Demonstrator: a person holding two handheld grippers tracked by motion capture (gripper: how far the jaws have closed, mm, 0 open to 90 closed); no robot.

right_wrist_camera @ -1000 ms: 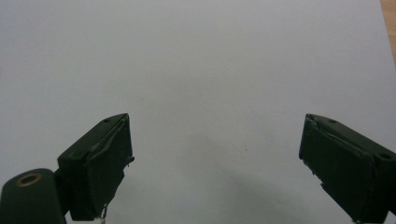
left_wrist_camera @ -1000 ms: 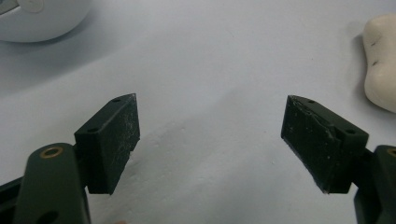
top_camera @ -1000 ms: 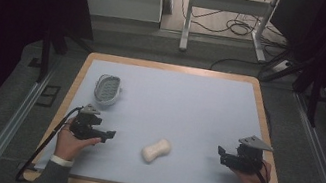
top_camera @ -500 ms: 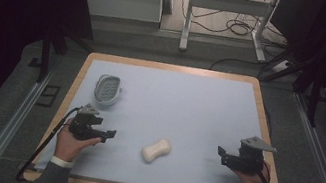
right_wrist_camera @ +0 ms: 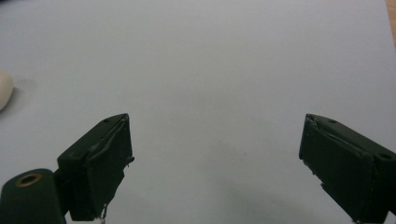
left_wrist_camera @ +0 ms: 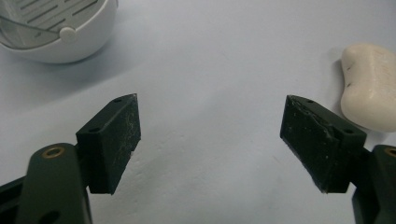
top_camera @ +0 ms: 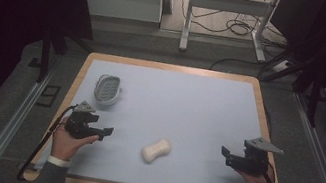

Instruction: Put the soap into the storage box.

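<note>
Soap bar (top_camera: 156,150) between two spread grippers

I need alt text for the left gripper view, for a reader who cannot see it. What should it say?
The left gripper holds its two black jaws wide open and empty above a pale blue table mat. A cream, peanut-shaped bar of soap lies just beyond the right-hand jaw, and a white oval soap dish with a slotted insert sits at the upper left.

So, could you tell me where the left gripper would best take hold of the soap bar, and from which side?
Probably at the narrow waist of the soap bar, where its peanut shape pinches in. It lies flat and slanted on the table, so coming from above with the jaws across the waist looks safest. The left gripper is open and nearest, just to its left.
</note>
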